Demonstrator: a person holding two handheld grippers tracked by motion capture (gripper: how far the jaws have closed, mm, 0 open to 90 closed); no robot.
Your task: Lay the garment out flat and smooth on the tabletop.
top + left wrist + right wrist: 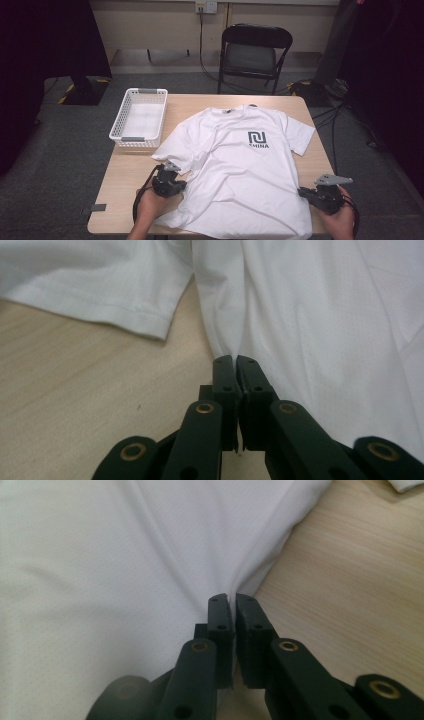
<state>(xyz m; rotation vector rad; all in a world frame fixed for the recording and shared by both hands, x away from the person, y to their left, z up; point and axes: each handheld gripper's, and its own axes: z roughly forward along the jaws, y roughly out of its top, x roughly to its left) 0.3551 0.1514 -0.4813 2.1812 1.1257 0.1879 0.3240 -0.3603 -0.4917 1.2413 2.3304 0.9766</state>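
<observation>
Nearest to us, our left gripper [235, 360] has its jaws pressed together on a pinch of the white T-shirt [320, 325], right at the side edge just below the left sleeve [100, 295]. In the left gripper view the cloth gathers into a narrow ridge that runs up from the jaw tips, so the hold looks firm. Our right gripper [231, 597] is likewise clamped on the shirt's opposite side edge, with creases fanning out from its tips and bare table [350, 570] just beside it.

In the high view the shirt [240, 170] lies face up and flat on the table [130, 180], collar away from us, hem hanging a little over the near edge. Our left gripper [175, 182] and right gripper [307, 192] sit at about the same height on either side, which suits a fold or a lift.

To do this well, we judge that both hands should move together and at one pace, keeping the cloth between them lightly taut so it neither sags nor wrinkles. We should check that each pinch takes both layers, front and back; we cannot tell that from here. Lifting only a little would keep the sleeves from dragging.

Farther off, a white basket [140, 117] stands at the table's far left, apart from the shirt, and a black chair [252, 52] waits beyond.
</observation>
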